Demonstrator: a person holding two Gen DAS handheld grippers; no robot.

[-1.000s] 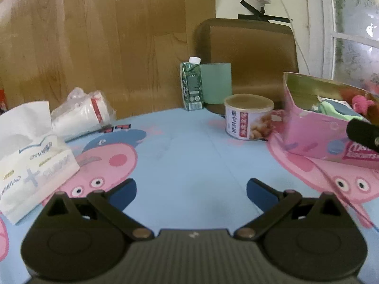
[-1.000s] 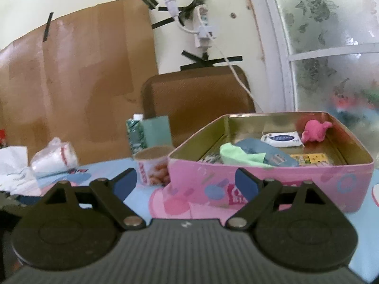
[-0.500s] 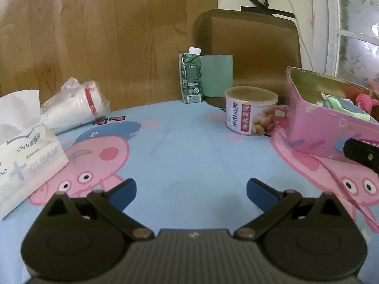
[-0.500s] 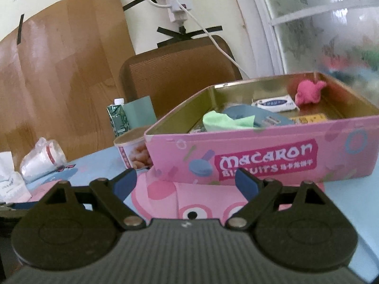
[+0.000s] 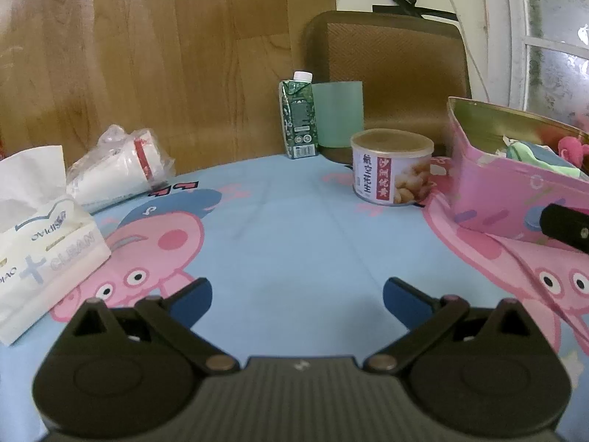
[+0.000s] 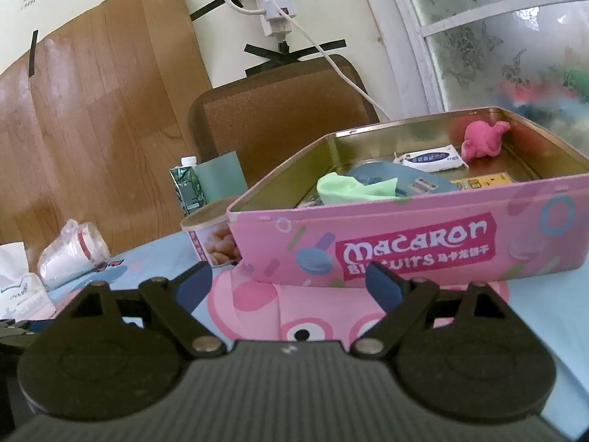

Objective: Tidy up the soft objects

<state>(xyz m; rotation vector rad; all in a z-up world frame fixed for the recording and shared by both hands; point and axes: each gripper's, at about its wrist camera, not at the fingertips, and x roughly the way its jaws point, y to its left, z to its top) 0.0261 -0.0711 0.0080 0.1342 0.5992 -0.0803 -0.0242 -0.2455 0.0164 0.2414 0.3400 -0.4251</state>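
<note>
A pink Macaron biscuit tin (image 6: 412, 246) stands open on the table. Inside lie a green cloth (image 6: 349, 189), a blue cloth (image 6: 401, 176), a pink plush toy (image 6: 482, 140) and a white packet (image 6: 430, 156). My right gripper (image 6: 289, 287) is open and empty, just in front of the tin's near wall. My left gripper (image 5: 296, 300) is open and empty, low over the blue tablecloth (image 5: 294, 228). The tin (image 5: 508, 199) shows at the right of the left wrist view, with the green cloth (image 5: 522, 149) and plush (image 5: 572, 147) inside.
A tissue pack (image 5: 40, 228) and bagged paper cups (image 5: 117, 169) lie at the left. A green carton (image 5: 299, 114), a green cup (image 5: 340, 114) and a peanut can (image 5: 392, 171) stand at the back, before a brown chair (image 5: 394, 55). The other gripper's tip (image 5: 567, 226) shows at the right.
The right gripper has dropped lower and drawn back, so the tin's front wall now faces it. The left gripper has drifted slightly; both stay open.
</note>
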